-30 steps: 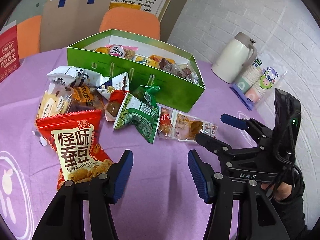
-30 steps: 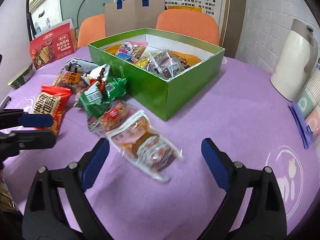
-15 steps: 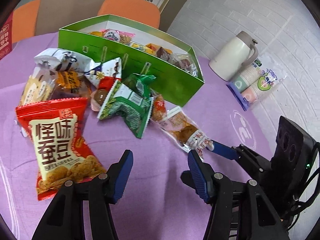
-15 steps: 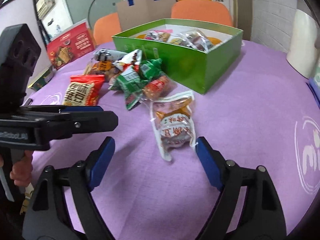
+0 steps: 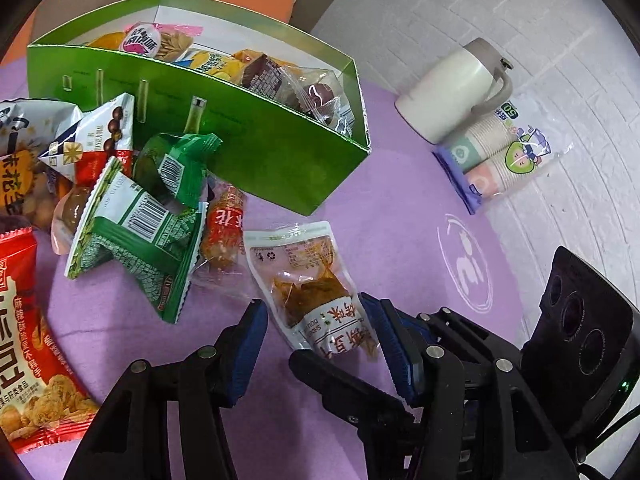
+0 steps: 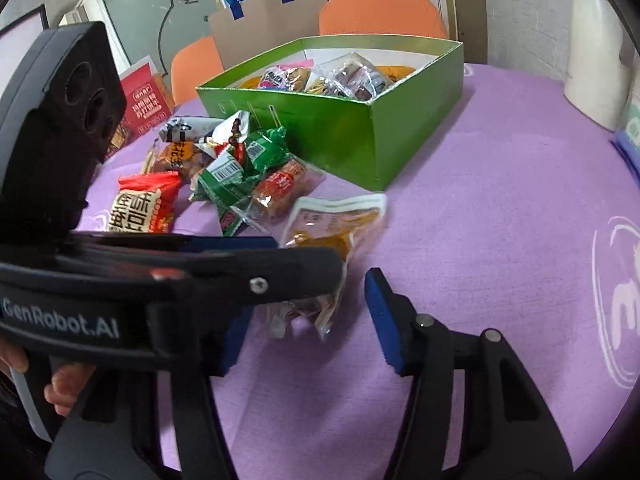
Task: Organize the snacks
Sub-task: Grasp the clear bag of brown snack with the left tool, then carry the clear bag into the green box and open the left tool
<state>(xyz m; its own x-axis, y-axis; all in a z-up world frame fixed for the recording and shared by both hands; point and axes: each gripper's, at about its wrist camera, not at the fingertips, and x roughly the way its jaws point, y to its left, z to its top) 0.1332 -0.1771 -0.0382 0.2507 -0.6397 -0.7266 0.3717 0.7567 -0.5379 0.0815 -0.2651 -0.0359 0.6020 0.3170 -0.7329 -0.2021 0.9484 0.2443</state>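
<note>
Working from my left: the big red bean-snack bag [image 5: 28, 344] lies at the far edge of the loose pile, then the green striped packets [image 5: 136, 236], then the red sausage pack [image 5: 224, 232], all heaped on the purple tablecloth [image 5: 400, 240] against the front wall of the green box [image 5: 272, 148]. The box already holds several wrapped snacks, so I judge the sorting partly done, with this pile left to go in.

The step in hand is picking up the clear tofu pouch [image 5: 316, 300], which lies flat just right of the pile and apart from the box corner. My left gripper [image 5: 320, 344] is spread wide with nothing held, its blue pads to either side of the pouch's near end. My right gripper [image 6: 304, 320] is also wide open and empty, pointing at the same pouch from the other side; one of its fingers runs under my left one.

Both tools crowd one packet, so one should back off. The other should come down, pinch the pouch's near end, lift, and carry it over the box's front wall.

To the right the cloth is bare up to the white thermos jug [image 5: 452, 92] and the sleeve of paper cups [image 5: 496, 152] by the brick wall, so there is free room on that side to swing round.
</note>
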